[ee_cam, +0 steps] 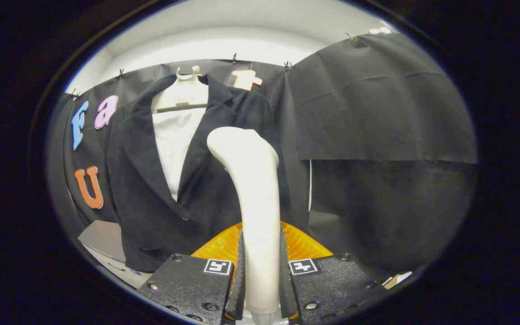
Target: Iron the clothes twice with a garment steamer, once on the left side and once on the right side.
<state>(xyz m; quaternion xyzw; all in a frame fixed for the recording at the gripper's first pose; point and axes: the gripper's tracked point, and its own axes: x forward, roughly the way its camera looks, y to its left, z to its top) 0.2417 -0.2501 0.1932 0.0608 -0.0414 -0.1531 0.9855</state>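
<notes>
Fingers (241, 271) of hand-held gripper (262, 275) pinch smooth curved steamer (251, 180) before matte jacket (142, 180).

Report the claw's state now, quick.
Claw: closed on the garment steamer; both fingers press its white handle, and its head points up toward the dark jacket hanging beyond.

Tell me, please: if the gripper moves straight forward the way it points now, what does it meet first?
Probably the dark jacket on its hanger. The gripper is shut on the white steamer, whose head leads, so the head would touch the jacket's front first. How far ahead the jacket hangs is unclear.
</notes>
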